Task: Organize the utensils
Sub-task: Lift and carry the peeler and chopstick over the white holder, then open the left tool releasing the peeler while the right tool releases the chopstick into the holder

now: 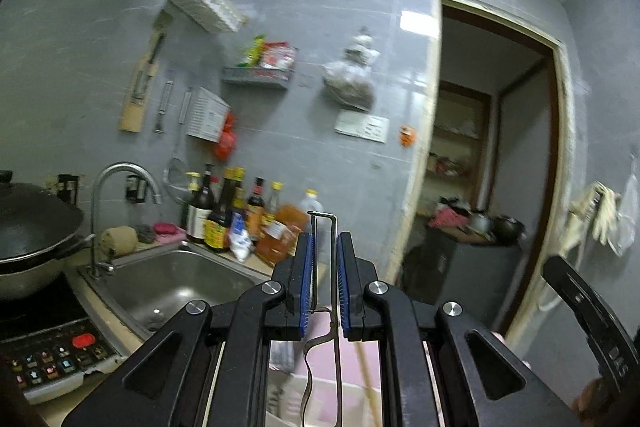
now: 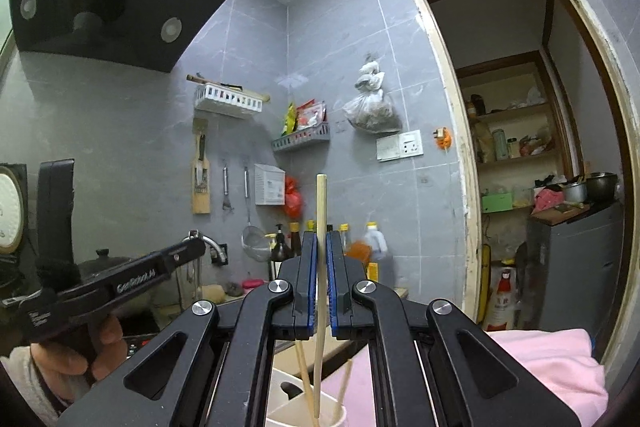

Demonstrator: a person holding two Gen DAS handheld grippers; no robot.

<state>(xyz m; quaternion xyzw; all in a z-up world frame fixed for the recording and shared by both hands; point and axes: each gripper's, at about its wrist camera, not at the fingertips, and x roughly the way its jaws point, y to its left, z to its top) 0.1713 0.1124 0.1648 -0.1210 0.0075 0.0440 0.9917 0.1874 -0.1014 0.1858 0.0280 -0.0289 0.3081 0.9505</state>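
A grey-tiled kitchen wall (image 2: 132, 131) filled the background of both views, with a doorway (image 2: 512, 131) at the right of each frame. At the centre of the right wrist view a pale chopstick (image 2: 321, 267) stood nearly upright, clamped between the blue pads of the right gripper (image 2: 320, 269), its lower end down in a cream utensil holder (image 2: 296, 407) at the bottom edge, where two more chopsticks (image 2: 304, 367) leaned. At the lower centre of the left wrist view the left gripper (image 1: 323, 279) was closed on a thin metal wire utensil (image 1: 333, 291), which rose above the fingertips to a bent top. A pink cloth (image 2: 552, 367) lay at the lower right. Further out, a sink (image 1: 176, 287) and sauce bottles (image 1: 224, 215) sat left of centre, a wok (image 1: 28, 227) at the far left, and a range hood (image 2: 108, 3) at the upper left.
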